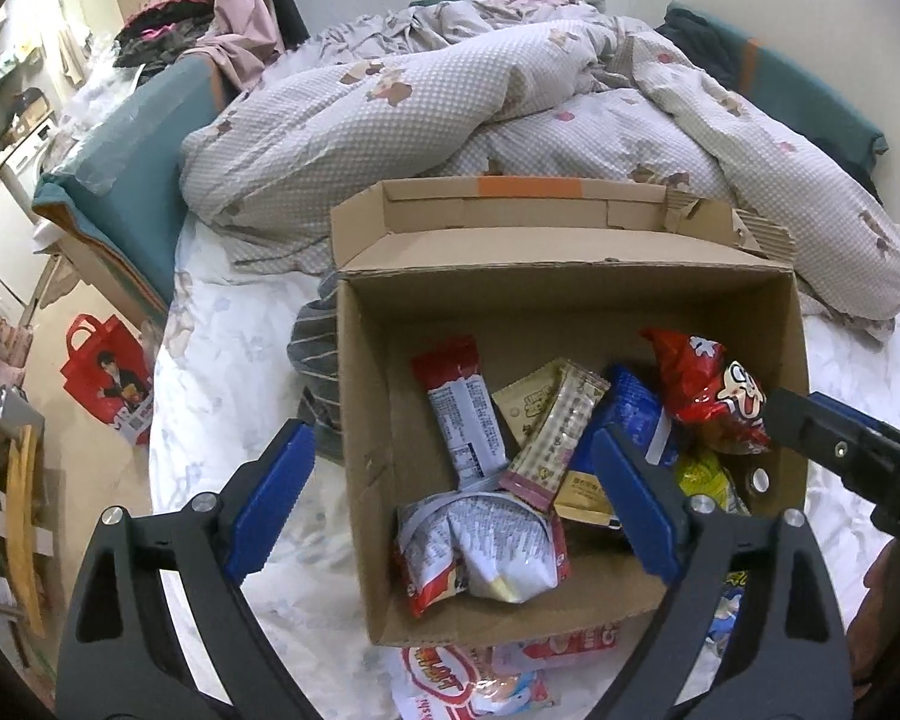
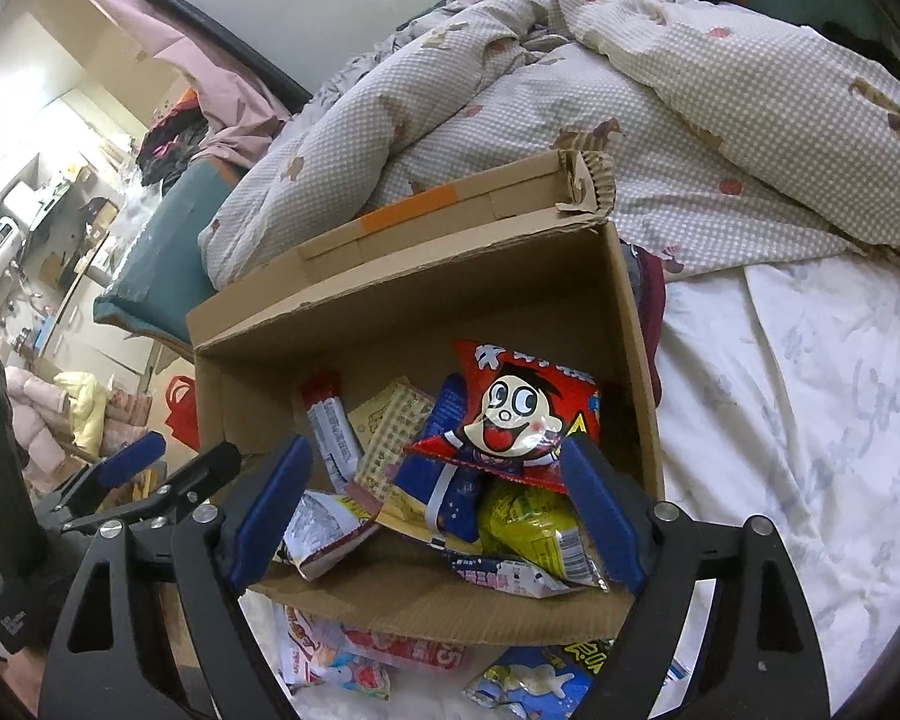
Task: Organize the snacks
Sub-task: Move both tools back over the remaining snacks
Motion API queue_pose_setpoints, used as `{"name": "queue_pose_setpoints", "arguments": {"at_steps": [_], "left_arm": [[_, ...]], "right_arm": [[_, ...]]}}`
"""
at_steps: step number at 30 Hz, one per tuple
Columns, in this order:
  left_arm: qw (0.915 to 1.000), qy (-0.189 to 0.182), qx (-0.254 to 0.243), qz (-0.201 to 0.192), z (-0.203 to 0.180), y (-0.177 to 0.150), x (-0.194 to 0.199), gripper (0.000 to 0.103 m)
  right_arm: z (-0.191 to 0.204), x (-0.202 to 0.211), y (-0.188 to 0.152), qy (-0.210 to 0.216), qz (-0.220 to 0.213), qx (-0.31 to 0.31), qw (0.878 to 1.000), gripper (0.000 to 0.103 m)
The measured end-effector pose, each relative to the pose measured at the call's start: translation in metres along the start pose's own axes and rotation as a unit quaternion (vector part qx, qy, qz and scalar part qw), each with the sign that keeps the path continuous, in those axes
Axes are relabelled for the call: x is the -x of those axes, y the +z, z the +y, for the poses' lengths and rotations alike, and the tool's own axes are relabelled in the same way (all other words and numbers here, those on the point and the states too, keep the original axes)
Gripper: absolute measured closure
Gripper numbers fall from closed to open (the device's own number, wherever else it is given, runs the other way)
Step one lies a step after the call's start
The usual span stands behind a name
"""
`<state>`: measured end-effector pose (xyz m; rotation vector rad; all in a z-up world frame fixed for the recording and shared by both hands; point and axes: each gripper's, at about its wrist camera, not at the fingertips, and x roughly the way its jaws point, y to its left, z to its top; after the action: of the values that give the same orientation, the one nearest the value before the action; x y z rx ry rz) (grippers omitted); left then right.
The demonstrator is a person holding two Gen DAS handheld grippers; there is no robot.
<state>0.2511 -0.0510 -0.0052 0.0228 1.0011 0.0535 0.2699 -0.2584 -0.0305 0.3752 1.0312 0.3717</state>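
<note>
Both grippers hang over the open cardboard box [image 1: 570, 306], and every place below is given from that box.

The left gripper [image 1: 450, 498] has its blue fingers [image 1: 270, 498] spread wide with nothing between the pads. One finger sits outside the box's left wall, over the bedsheet; the other is inside the box, above the snacks near the right side. Just beyond and between those fingers, on the box floor, lie a white-and-red pouch [image 1: 480, 546] near the front wall, a red-topped white stick pack [image 1: 462, 414] leaning toward the back, and a beige checked packet [image 1: 555, 432] across the middle.

The right gripper [image 2: 444, 510] is likewise spread, pinching nothing. Its fingers [image 2: 600, 516] straddle the pile at the box's front. The red bag with a cartoon face [image 2: 522, 414] lies just past the fingertips, propped on top of the pile against the box's right wall, apart from both pads. Beneath it are a blue packet [image 2: 450, 480] and a yellow-green packet [image 2: 528, 522], the latter close beside the right-hand finger.

Outside the box, in front of its near wall, more snack packets [image 2: 354, 660] lie on the sheet. Behind the box's raised rear flap lies a rumpled checked quilt [image 1: 450, 114]. Off the box's left, on the floor below the bed, stands a red bag [image 1: 108, 378].
</note>
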Motion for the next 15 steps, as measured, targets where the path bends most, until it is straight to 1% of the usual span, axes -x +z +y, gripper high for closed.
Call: {"name": "queue_pose_setpoints", "arguments": {"at_steps": [12,15], "left_arm": [[0.9998,0.004,0.003,-0.019,0.016,-0.018,0.032,0.011],[0.9998,0.003,0.009,-0.019,0.025,-0.024,0.039,0.011]], "right_arm": [[0.009,0.024,-0.019,0.005,0.000,0.007,1.000,0.016],[0.012,0.029,-0.026,-0.006,0.003,0.016,1.000,0.016]]}}
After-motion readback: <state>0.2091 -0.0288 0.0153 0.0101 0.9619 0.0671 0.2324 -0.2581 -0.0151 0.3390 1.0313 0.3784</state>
